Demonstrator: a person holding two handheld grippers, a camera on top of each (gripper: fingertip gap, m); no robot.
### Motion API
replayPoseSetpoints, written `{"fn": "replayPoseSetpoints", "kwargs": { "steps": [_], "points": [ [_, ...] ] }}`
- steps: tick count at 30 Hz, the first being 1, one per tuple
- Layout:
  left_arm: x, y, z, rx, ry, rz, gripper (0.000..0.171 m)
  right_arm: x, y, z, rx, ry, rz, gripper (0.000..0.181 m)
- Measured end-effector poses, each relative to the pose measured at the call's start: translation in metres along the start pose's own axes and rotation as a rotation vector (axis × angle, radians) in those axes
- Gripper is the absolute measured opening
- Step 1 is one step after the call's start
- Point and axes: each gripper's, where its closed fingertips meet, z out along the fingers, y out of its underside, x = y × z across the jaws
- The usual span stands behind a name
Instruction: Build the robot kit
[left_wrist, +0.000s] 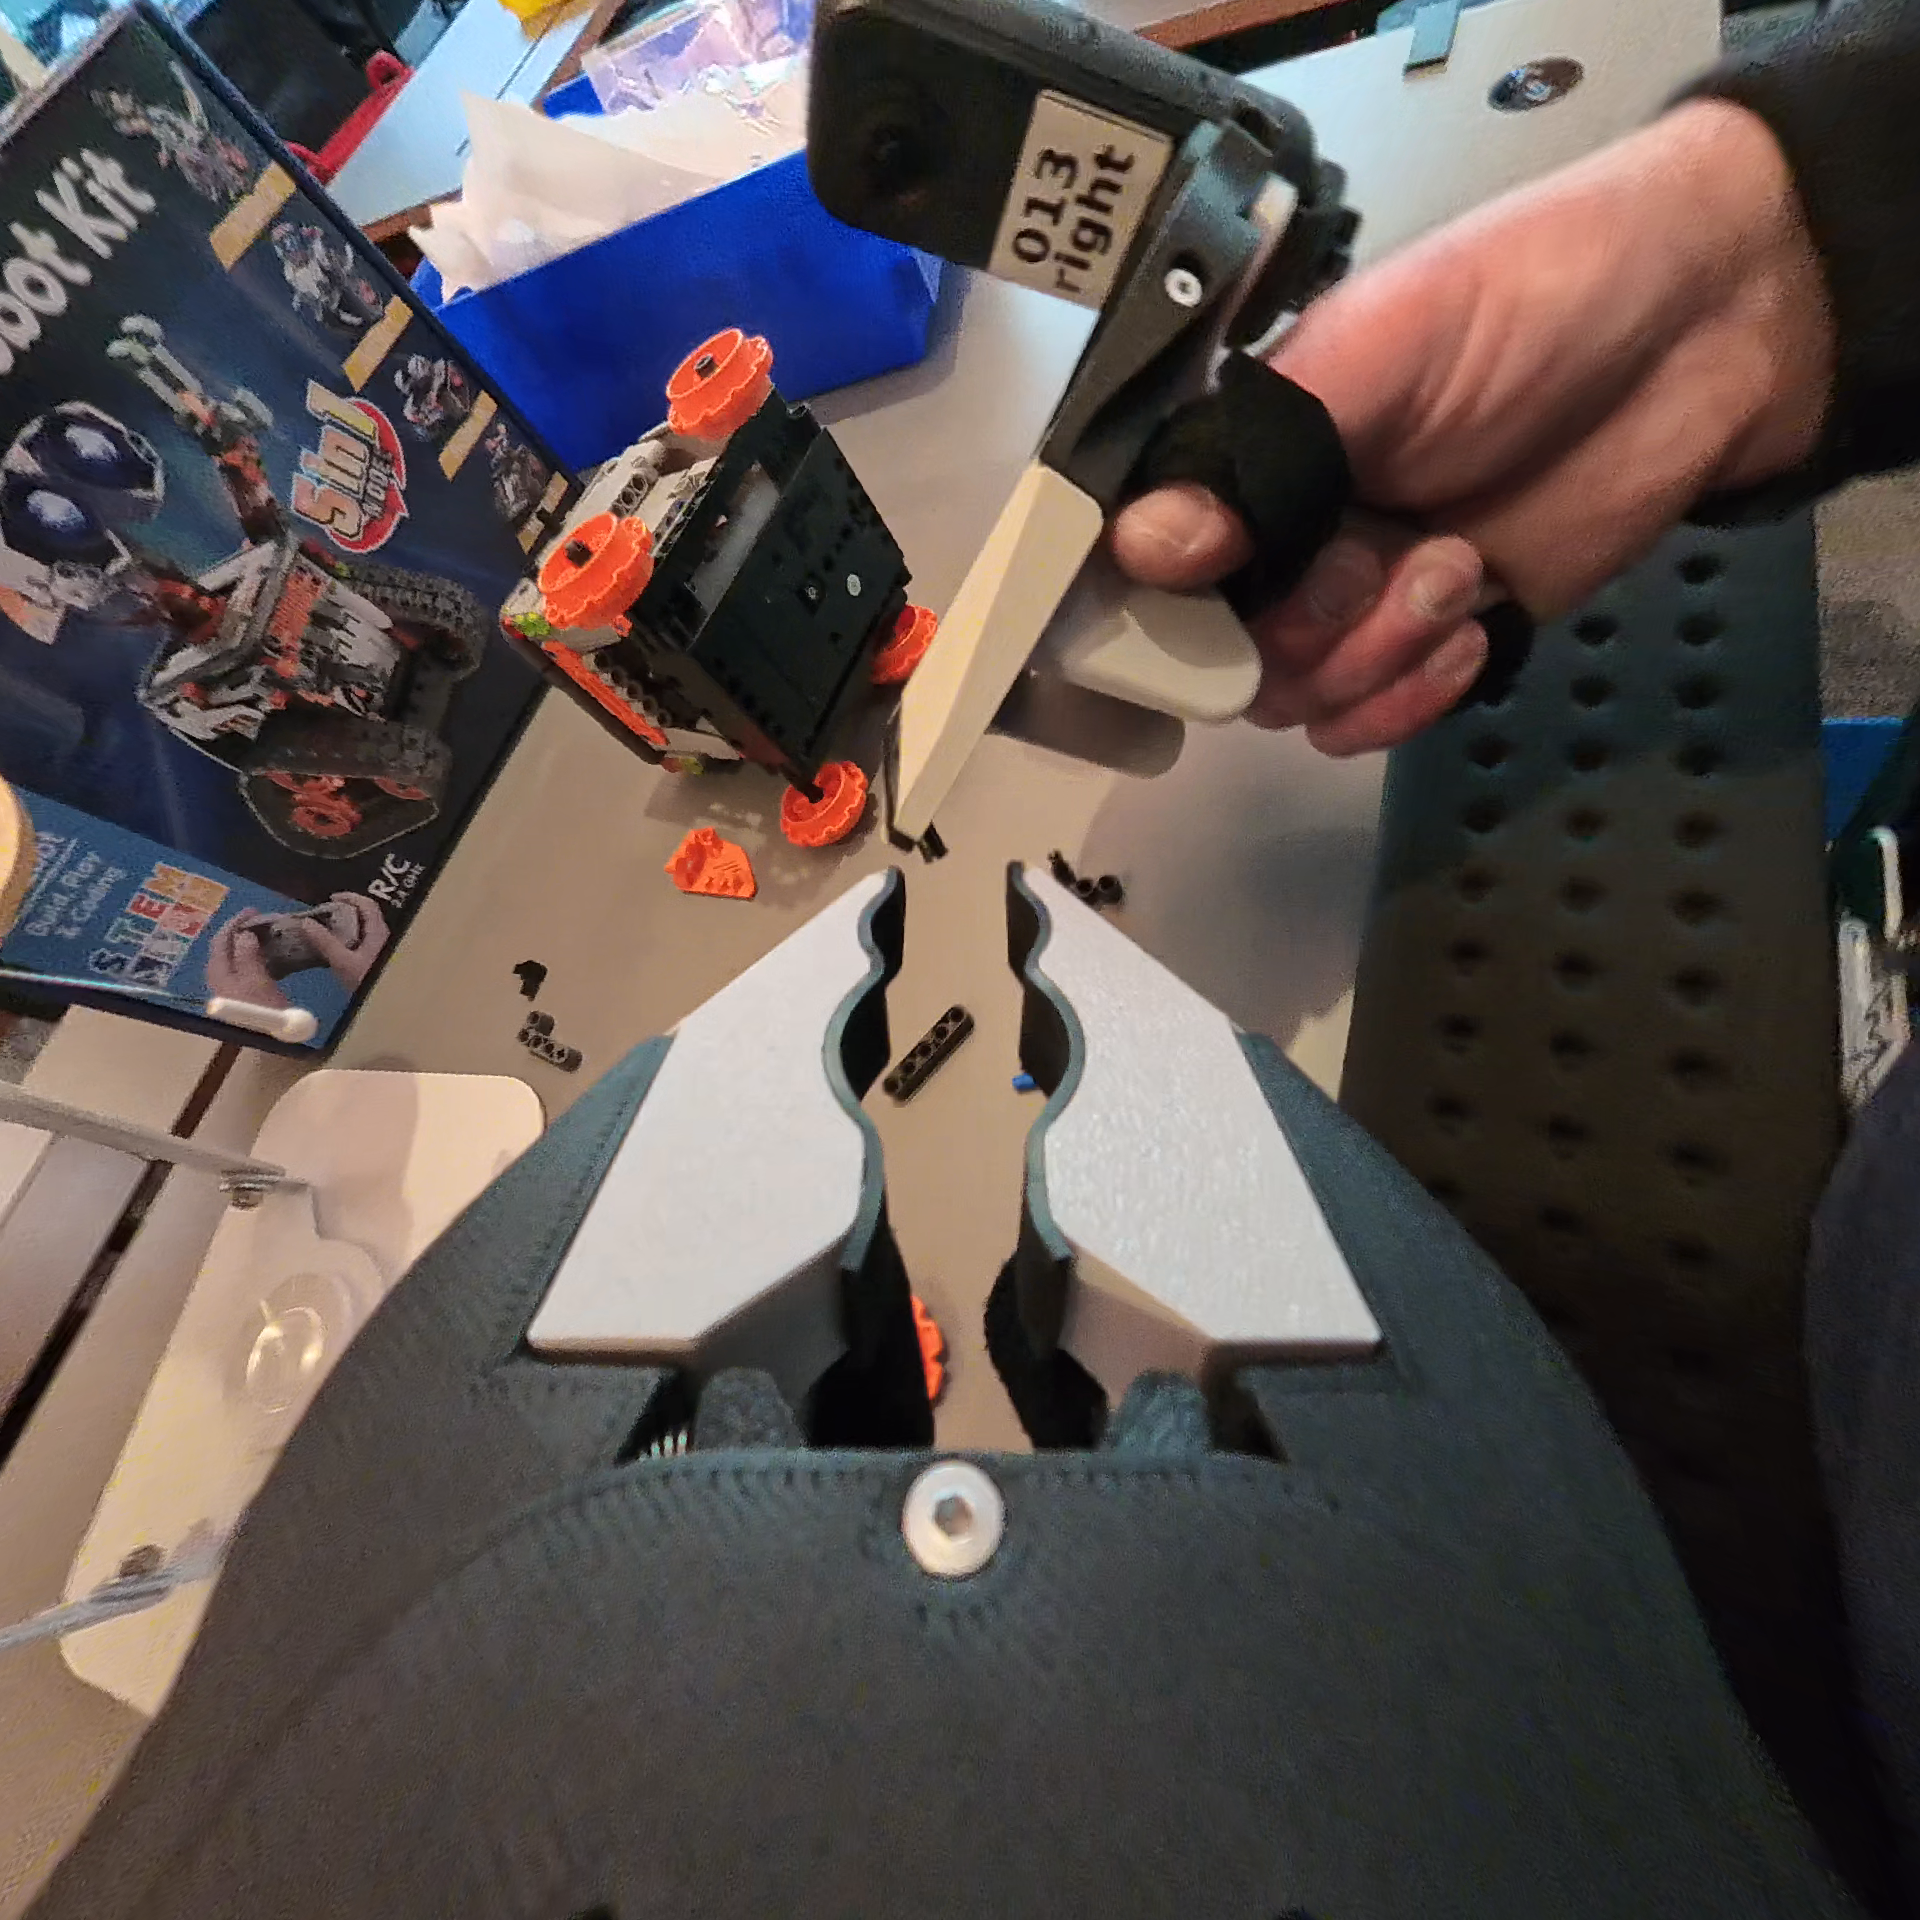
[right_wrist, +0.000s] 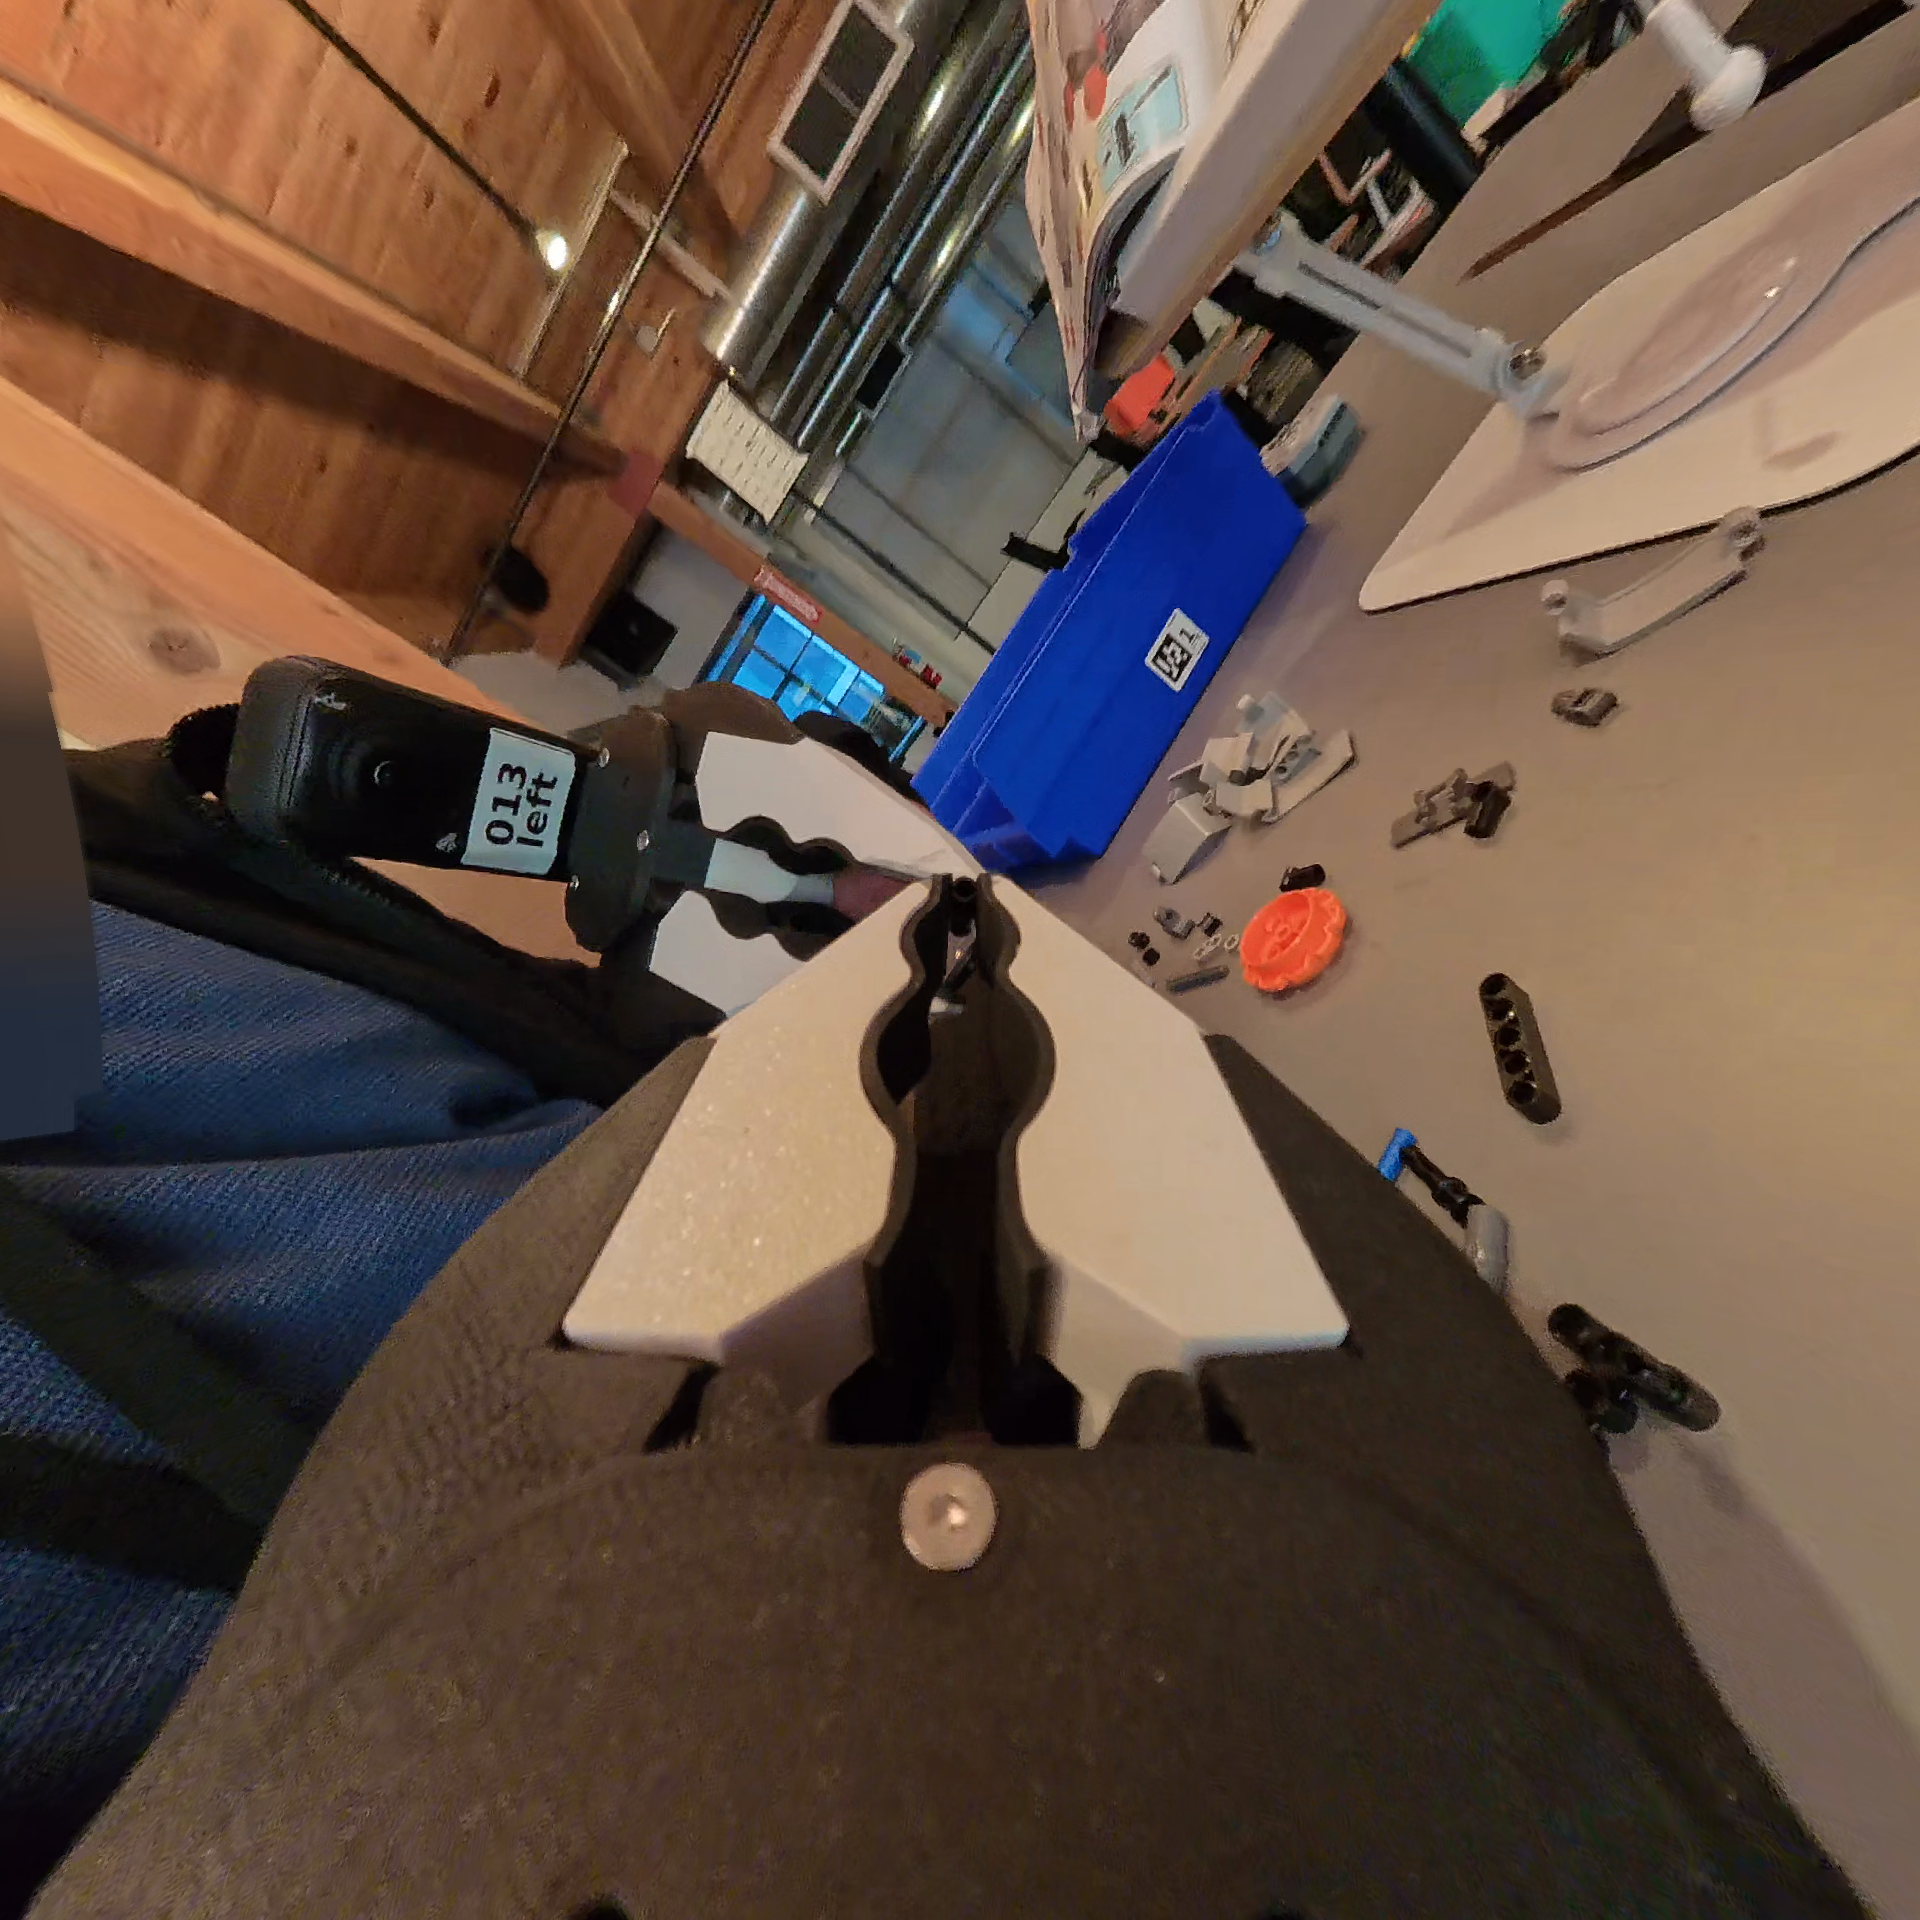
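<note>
**Tiny Peg in a Fingertip Hold**

The right gripper (right_wrist: 961, 904) pinched a small black peg (right_wrist: 958, 896) at its very tips, held just above the grey table (left_wrist: 1195, 831) beside the wheeled model (left_wrist: 727, 592). The left gripper (left_wrist: 954, 883) hovered spread and empty over a black beam (left_wrist: 928, 1051). So shallow a hold could let the peg twist or drop among the loose parts.

Each gripper had a dark, rough printed body with one silver screw in the middle and two pale grey fingers with black wavy inner edges. The left gripper (left_wrist: 954, 894) and the right gripper (right_wrist: 961, 896) both carried a black camera with a white label. The hand (left_wrist: 1538, 416) wore a dark sleeve.
</note>
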Motion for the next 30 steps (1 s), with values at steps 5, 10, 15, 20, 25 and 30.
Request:
{"fn": "replayPoseSetpoints", "kwargs": {
  "steps": [5,10,15,20,25,30],
  "points": [
    [-0.004,-0.008,0.007,0.037,-0.032,-0.096,0.007,0.000,-0.004,-0.005,0.075,0.031,-0.025,0.003],
    [-0.005,-0.012,0.008,0.063,-0.047,-0.108,0.005,-0.001,-0.004,-0.007,0.103,0.049,-0.027,0.003],
    [-0.004,-0.012,0.011,0.067,-0.051,-0.109,0.004,0.001,-0.004,-0.010,0.145,0.054,0.027,0.002],
    [-0.002,-0.011,0.011,0.061,-0.032,-0.079,0.003,0.003,-0.002,-0.015,0.131,0.069,0.012,0.005],
    [0.003,-0.011,0.012,0.062,-0.002,-0.052,0.003,0.000,0.002,-0.018,0.041,0.113,-0.078,0.002],
    [0.009,-0.013,0.015,0.066,0.019,-0.009,0.003,0.000,0.009,-0.019,-0.013,0.112,-0.082,0.003]
  ]
}}
